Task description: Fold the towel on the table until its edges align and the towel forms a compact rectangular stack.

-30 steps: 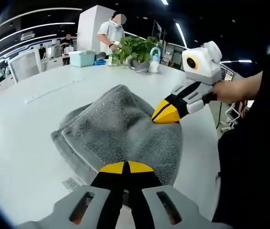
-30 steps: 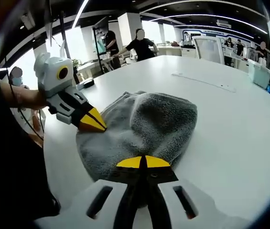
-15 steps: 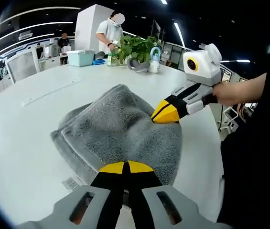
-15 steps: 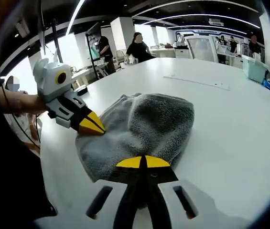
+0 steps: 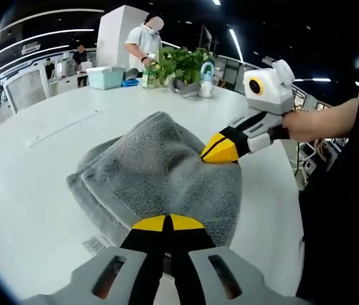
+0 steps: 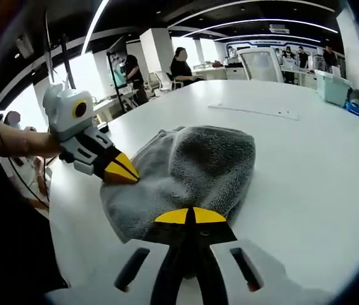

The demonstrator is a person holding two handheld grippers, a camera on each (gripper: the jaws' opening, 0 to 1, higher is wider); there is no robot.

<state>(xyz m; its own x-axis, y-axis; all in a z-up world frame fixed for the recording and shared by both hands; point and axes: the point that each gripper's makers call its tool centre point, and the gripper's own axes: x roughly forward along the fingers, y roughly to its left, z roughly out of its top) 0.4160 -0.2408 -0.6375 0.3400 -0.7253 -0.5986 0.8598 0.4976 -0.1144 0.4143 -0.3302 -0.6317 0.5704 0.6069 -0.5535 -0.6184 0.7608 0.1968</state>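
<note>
A grey terry towel lies folded in a thick, rounded stack on the white round table. My left gripper is shut, its yellow tips pinching the towel's near edge. From the right, my right gripper comes in, tips shut on the towel's right-hand edge. In the right gripper view the towel sits mid-table; my right gripper is shut at its near edge, and the left gripper is shut on its left edge.
A potted plant, a teal box and bottles stand at the table's far edge. A thin white strip lies left of the towel, and a small label lies near its corner. People stand in the office behind.
Both grippers stay shut at the towel's edges and the towel keeps its shape. The right gripper view has shifted slightly.
</note>
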